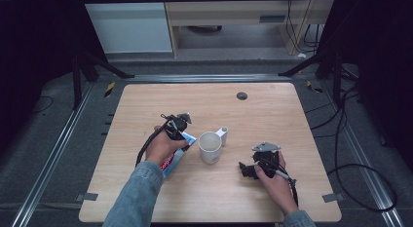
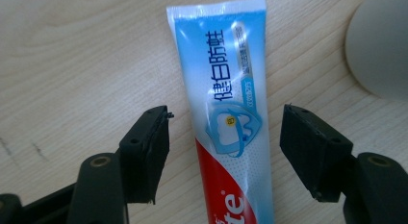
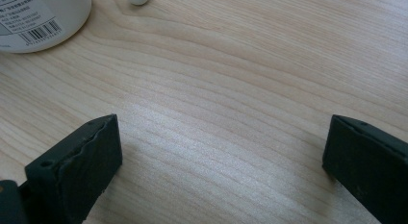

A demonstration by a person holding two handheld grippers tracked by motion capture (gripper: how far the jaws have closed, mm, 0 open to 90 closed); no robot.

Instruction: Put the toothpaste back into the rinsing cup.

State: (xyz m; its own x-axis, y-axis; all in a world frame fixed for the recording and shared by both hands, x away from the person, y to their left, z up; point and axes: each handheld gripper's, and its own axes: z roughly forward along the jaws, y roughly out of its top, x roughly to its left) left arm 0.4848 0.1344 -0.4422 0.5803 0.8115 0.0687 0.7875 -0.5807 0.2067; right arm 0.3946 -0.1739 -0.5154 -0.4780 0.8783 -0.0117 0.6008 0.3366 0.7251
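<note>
Both forearms reach in from the near edge of the wooden table (image 1: 272, 105): the left gripper (image 2: 226, 147), jaws apart, straddles a toothpaste tube (image 2: 231, 108) lying just left of the white mug (image 1: 210, 147). Right of the mug, the right gripper (image 3: 221, 161) hangs wide open over bare wood, with dark floor and a pale cabinet (image 1: 129, 27) beyond the table.

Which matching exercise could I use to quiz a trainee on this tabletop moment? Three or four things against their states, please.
Things:
1. tube
2. mug
3. left gripper
4. right gripper

States:
A. upright, white, empty as far as the high view shows
B. open, jaws straddling another item
C. lying flat on the table, blue, white and red
D. open over bare wood, holding nothing

Pairs: 1-C, 2-A, 3-B, 4-D
</note>
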